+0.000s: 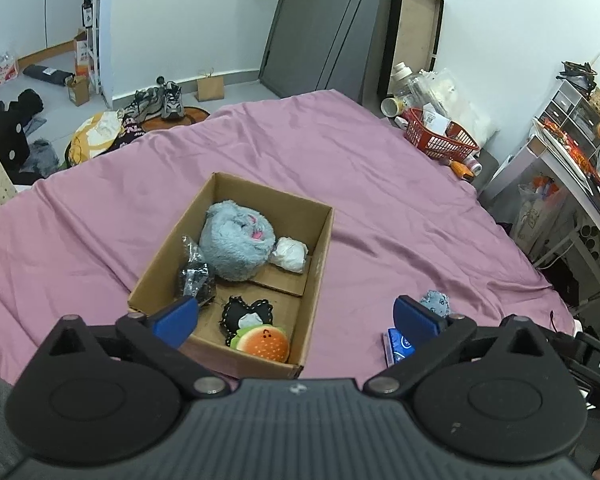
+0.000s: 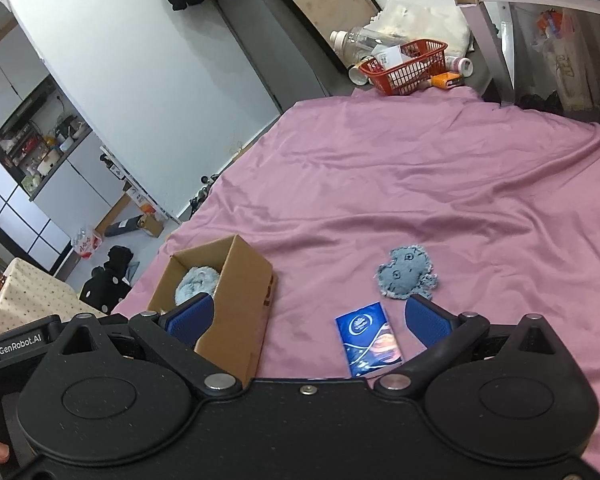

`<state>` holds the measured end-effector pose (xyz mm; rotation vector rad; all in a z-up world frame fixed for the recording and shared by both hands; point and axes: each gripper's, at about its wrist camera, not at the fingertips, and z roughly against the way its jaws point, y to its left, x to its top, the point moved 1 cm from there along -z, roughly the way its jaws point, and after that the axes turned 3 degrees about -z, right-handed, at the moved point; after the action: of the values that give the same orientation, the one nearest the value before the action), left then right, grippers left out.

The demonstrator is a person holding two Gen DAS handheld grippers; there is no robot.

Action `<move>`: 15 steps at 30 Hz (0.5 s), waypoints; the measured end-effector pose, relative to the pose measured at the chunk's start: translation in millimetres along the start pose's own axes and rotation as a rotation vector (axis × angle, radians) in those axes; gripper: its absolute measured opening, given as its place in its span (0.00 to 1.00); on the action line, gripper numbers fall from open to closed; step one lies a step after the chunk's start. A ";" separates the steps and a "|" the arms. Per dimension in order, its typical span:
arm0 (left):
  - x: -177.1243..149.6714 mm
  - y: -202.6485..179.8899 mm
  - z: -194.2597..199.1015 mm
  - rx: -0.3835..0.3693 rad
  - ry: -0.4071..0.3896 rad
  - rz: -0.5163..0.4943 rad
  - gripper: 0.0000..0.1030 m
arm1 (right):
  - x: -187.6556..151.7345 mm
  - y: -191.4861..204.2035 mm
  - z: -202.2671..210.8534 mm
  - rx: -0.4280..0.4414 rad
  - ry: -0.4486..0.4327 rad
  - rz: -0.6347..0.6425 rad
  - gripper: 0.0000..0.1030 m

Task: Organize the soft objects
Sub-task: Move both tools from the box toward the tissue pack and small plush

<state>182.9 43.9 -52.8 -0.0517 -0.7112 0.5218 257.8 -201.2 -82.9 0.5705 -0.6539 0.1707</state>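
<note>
Left wrist view: left gripper (image 1: 296, 318) spread wide and empty over the near end of a cardboard box (image 1: 324, 240) on the pink bed sheet (image 1: 380, 184); inside, a grey plush (image 1: 236, 240) at 12 o'clock, white bundle (image 1: 290, 256) at 2, black packet (image 1: 194, 276) at 9, black heart pouch (image 1: 246, 314) and burger plush (image 1: 264, 344) at 6. Right wrist view: right gripper (image 2: 308, 320) also spread, holding nothing, with a blue tissue pack (image 2: 370, 340) between its fingers on the sheet and a denim patch toy (image 2: 406, 274) just beyond at 1 o'clock.
</note>
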 end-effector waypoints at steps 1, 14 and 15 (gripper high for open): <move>-0.5 -1.5 -0.5 -0.001 0.001 0.001 1.00 | -1.0 -2.3 0.2 -0.001 -0.005 0.002 1.00; -18.6 -36.6 -16.7 0.012 0.024 -0.022 1.00 | -23.6 -46.2 -8.2 0.083 -0.044 -0.062 1.00; -20.9 -39.6 -18.5 0.014 0.021 -0.021 1.00 | -26.1 -50.8 -10.0 0.081 -0.044 -0.077 1.00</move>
<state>198.8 1.8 -71.0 -0.0363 -0.6864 0.5054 259.0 -237.3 -128.2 0.6782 -0.6686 0.1133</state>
